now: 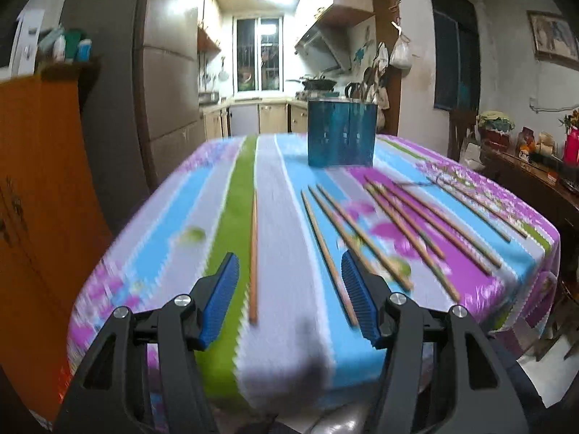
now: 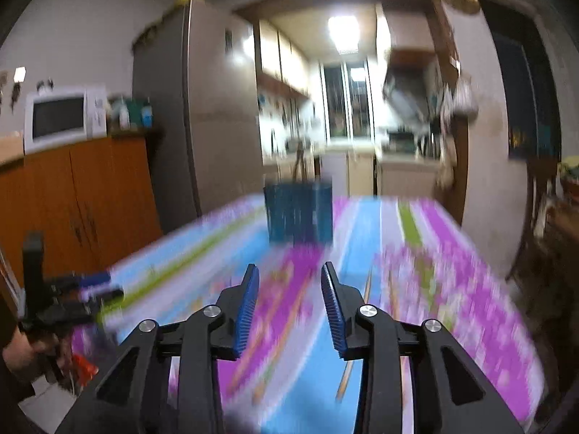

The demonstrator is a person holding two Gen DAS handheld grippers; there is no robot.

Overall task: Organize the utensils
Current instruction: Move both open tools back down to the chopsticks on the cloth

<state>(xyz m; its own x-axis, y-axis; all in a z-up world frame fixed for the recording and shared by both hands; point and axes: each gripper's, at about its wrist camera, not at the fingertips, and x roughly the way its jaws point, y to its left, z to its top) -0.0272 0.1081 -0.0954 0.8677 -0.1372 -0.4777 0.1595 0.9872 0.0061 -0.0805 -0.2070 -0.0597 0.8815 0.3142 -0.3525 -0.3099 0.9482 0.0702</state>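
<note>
Honestly this looks like barely-started territory, using the blue utensil holder [image 1: 342, 133] at the far end of the counter [image 1: 282, 354] as my reference point. Going left to right in the left wrist view: the left hand-held gripper [image 1: 289, 298] is spread wide with nothing between its blue pads, hanging over the near edge of the counter, well short of the holder. Just inside its left finger there's a lone chopstick [image 1: 253, 253] lying on the green stripe, nearer to us than the holder and off to its left. Then a trio of chopsticks [image 1: 336, 238] fanned out in front of the holder, and further right a bigger bunch of chopsticks [image 1: 427, 224] spread toward the right edge, all flat on the striped cloth and none of them touching the holder. In the right wrist view everything's smeared with blur, but the right hand-held gripper [image 2: 289, 309] is also open, less wide than the left one, and holding nothing, pointed roughly at the holder [image 2: 298, 213] from the near side. You can catch the left hand-held gripper [image 2: 77, 291] low at the left edge there too. Can't tell if a few utensils already stand in the holder, too murky. So by my reckoning nearly all the sorting is left: every visible stick needs picking up and dropping in
</note>
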